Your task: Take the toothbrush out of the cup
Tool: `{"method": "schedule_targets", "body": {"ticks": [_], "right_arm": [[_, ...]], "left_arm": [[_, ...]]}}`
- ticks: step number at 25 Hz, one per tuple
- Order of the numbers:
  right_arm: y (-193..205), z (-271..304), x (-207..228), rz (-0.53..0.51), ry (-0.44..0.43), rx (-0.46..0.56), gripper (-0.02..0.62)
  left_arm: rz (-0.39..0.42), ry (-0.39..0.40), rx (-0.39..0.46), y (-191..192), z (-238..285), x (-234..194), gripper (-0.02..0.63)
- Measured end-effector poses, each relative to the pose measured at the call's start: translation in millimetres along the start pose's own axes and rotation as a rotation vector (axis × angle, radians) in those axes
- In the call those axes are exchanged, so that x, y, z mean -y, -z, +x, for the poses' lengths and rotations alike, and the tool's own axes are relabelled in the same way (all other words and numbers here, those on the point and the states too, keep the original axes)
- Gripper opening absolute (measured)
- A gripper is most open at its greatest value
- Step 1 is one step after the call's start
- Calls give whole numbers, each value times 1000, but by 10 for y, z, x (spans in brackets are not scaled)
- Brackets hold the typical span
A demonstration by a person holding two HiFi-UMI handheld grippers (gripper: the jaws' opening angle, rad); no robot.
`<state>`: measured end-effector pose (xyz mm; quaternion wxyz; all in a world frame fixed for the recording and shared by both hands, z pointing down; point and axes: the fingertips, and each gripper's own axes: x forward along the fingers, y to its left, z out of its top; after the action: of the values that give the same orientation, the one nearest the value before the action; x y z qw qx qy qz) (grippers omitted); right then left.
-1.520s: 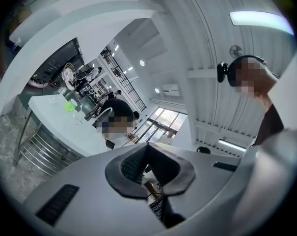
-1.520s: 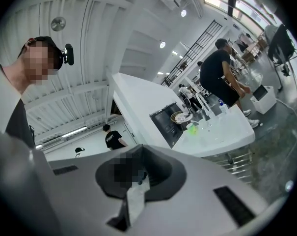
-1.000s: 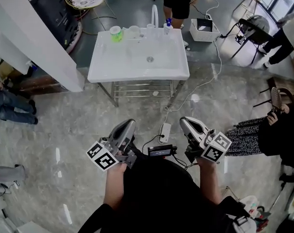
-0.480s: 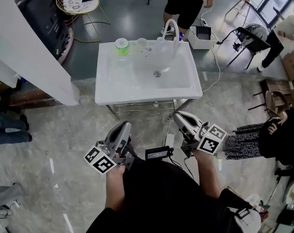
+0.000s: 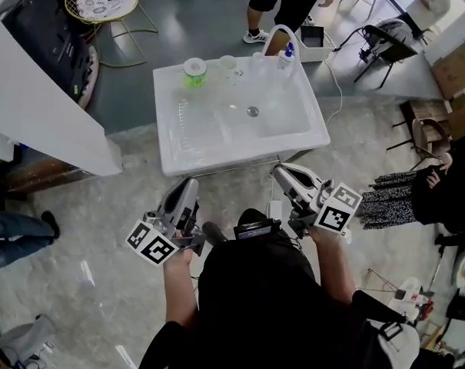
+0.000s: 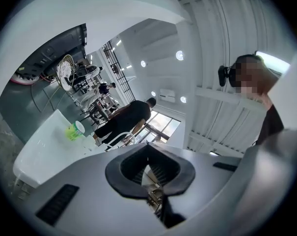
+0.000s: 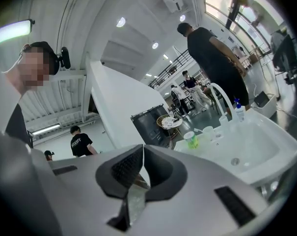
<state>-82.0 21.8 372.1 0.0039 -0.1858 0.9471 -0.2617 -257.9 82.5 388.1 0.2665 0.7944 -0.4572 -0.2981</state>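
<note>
Both two-jaw tools are closed on nothing. The left gripper (image 5: 189, 184) and right gripper (image 5: 279, 172) point roughly level, just short of the near edge of the white rectangular washbasin (image 5: 217, 154). Only the head view shows the pair side by side; each gripper view shows its own pads meeting. A green plastic cup (image 5: 194, 71) stands on the far-left rim beside small white cups (image 5: 228, 62). The toothbrush is too small to make out.

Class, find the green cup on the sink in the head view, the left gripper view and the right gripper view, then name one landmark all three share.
Head view: green cup at upper centre, on the sink's far left corner.
Left gripper view: left of centre, above mid height.
Right gripper view: right of centre, below mid height.
Shared landmark: the white sink.
</note>
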Motion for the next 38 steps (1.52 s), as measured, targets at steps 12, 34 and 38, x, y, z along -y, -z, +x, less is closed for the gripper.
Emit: {"method": "schedule_targets", "body": {"ticks": [12, 34, 38], "right_arm": [[-119, 456, 327, 33, -19, 43, 6], [-859, 485, 2226, 161, -69, 121, 11], [-919, 461, 2336, 147, -71, 128, 11]], "left_arm": [[-27, -39, -17, -45, 209, -413, 8], [71, -135, -203, 274, 2470, -1059, 9], [75, -187, -242, 437, 2652, -1267, 9]]}}
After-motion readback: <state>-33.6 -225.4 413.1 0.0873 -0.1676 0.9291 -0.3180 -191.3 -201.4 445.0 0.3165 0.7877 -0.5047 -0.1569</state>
